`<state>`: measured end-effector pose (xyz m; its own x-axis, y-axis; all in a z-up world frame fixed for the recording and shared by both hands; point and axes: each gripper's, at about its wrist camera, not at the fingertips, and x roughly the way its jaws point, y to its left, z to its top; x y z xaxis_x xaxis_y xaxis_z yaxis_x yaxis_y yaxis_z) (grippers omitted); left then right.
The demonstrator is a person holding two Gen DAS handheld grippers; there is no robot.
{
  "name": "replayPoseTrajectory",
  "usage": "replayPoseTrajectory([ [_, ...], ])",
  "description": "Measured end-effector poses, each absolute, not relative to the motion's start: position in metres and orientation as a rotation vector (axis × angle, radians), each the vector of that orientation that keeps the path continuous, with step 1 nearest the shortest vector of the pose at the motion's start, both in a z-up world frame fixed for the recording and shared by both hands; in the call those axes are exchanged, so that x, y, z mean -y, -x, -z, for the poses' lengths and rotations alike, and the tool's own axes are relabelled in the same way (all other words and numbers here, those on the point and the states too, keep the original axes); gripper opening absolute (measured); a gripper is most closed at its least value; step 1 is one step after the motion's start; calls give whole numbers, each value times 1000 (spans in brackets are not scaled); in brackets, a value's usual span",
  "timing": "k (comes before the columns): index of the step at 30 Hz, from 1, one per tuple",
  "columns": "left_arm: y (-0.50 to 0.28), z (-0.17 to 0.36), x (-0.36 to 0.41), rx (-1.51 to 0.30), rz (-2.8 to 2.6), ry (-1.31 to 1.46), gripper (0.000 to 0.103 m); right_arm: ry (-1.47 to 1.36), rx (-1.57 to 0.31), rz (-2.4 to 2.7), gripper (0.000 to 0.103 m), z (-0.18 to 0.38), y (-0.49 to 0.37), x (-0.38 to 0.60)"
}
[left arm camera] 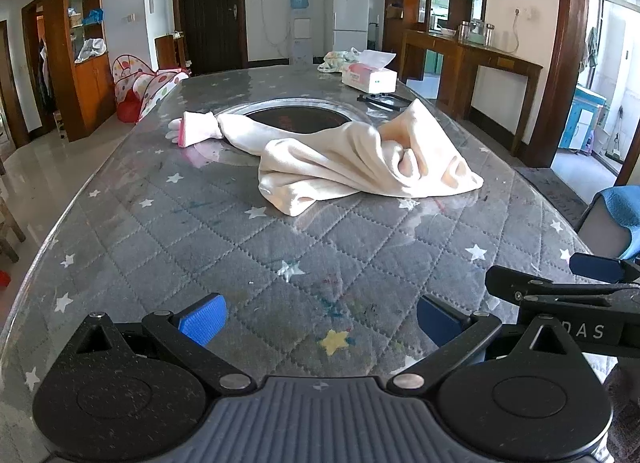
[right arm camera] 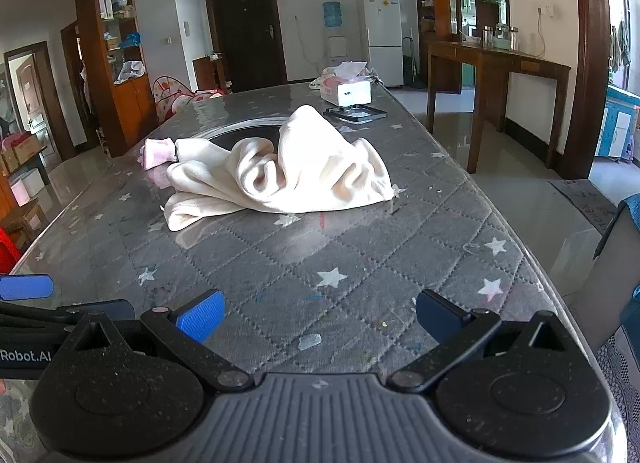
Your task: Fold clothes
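Quilted star-print table (left arm camera: 168,223), glossy cover, likely slick. Cream garment (left arm camera: 360,159) crumpled well ahead of both tongs, between them. Left gripper (left arm camera: 320,323) and right gripper (right arm camera: 320,317) wide open, empty. Soft, light, floppy; best pinched at pink cuff (left arm camera: 196,129) or hem corner.

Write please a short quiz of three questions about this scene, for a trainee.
1. True or false: the left claw grips the crumpled cream fleece garment.
2. What lies beyond the garment on the grey quilted star-pattern table? A) white-and-pink tissue box B) kettle C) laptop
3. Fill in: the right claw is ____.

Key: 1 false; 2 A; 3 open.
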<state>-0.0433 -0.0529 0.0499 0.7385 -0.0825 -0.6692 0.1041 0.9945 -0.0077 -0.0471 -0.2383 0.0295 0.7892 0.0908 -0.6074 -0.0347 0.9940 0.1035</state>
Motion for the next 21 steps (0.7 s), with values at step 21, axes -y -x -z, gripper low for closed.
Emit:
replayPoseTrajectory([
  [21, 23, -52, 57, -776, 100, -10, 103, -103, -679, -57, 103, -32, 30, 243],
])
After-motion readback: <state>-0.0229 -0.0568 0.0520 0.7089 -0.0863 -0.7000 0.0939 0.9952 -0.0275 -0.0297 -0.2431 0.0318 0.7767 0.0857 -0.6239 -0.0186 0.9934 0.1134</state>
